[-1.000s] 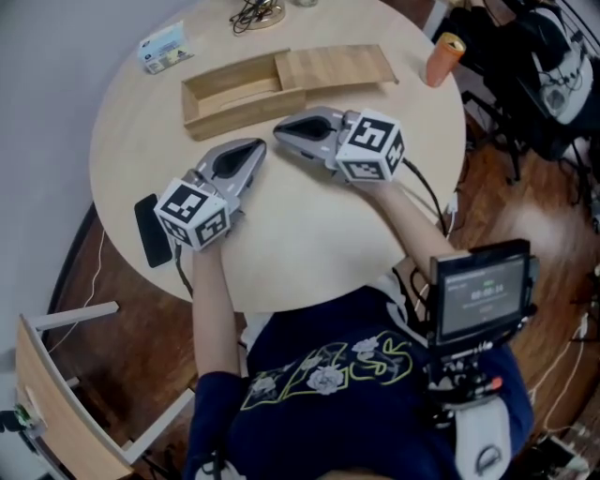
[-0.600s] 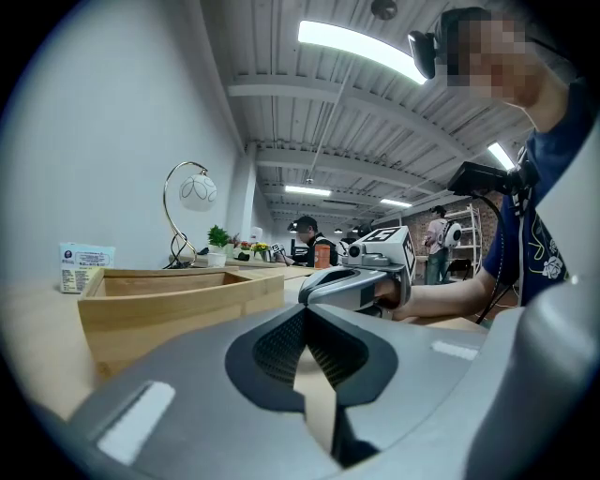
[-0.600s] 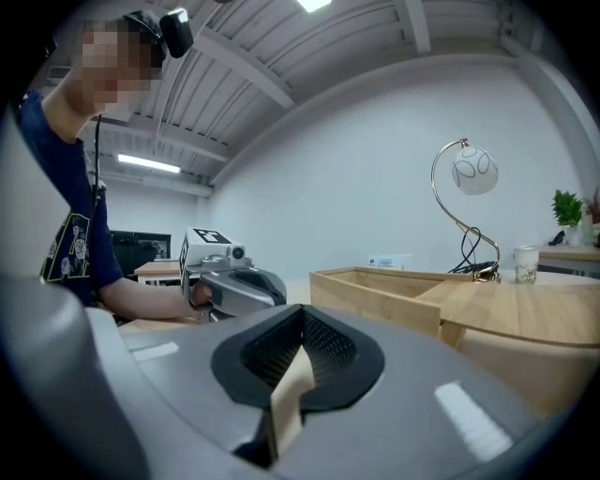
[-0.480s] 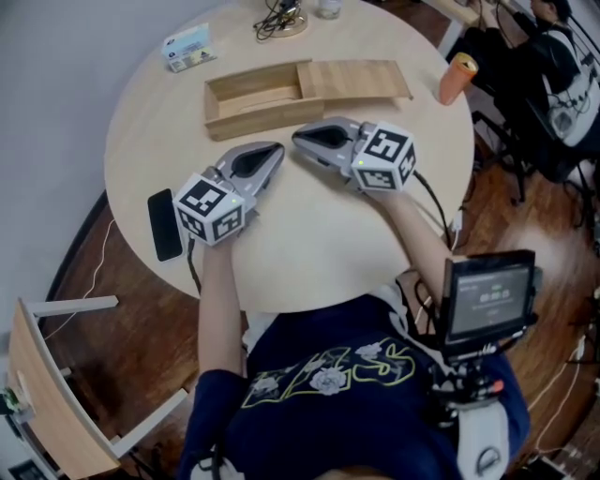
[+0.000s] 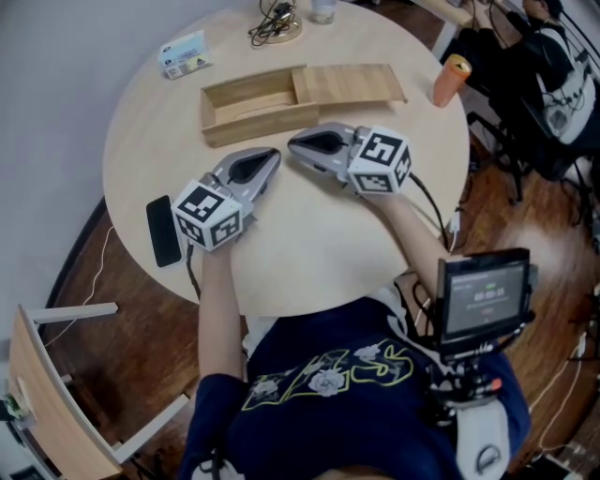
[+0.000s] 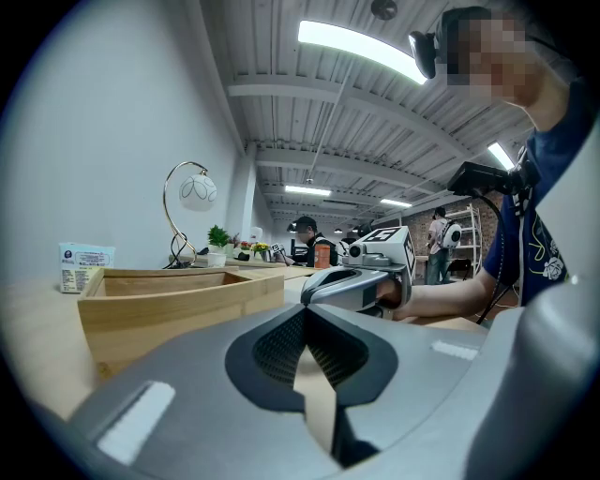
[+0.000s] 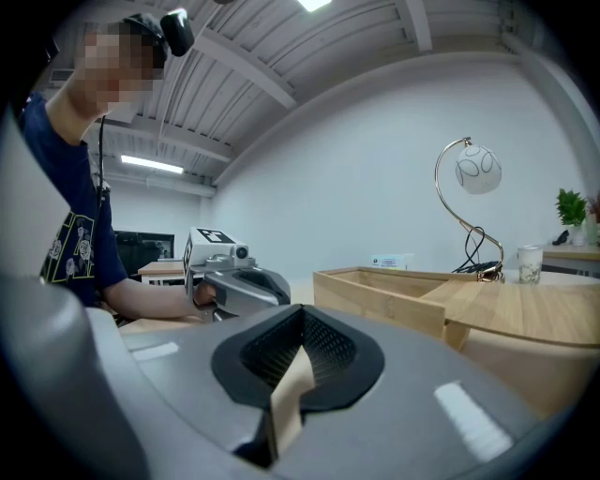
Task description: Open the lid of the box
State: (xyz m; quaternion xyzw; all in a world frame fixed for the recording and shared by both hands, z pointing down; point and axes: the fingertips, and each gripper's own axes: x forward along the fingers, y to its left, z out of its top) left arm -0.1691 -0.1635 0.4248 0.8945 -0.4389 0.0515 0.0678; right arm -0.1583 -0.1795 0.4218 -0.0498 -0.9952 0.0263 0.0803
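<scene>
A long wooden box point(image 5: 246, 105) lies on the round table point(image 5: 309, 234), its left half uncovered. Its flat sliding lid point(image 5: 349, 84) sticks out to the right, still over the box's right part. My left gripper point(image 5: 273, 156) rests on the table just in front of the box, shut and holding nothing. My right gripper point(image 5: 293, 142) lies beside it, tip pointing left, also shut and empty. In the left gripper view the box point(image 6: 178, 298) stands close at left, with the right gripper point(image 6: 361, 281) beyond. In the right gripper view the box point(image 7: 394, 291) and lid point(image 7: 525, 314) are at right.
A black phone point(image 5: 162, 231) lies at the table's left edge. An orange can point(image 5: 448, 79) stands at the right edge, a small card box point(image 5: 186, 53) and a lamp base with cable point(image 5: 274, 21) at the far side. A wooden chair point(image 5: 56, 403) stands lower left.
Both grippers and the box stay as they were on the table; only the head camera has shifted a little, so the scene slides slightly in view.
</scene>
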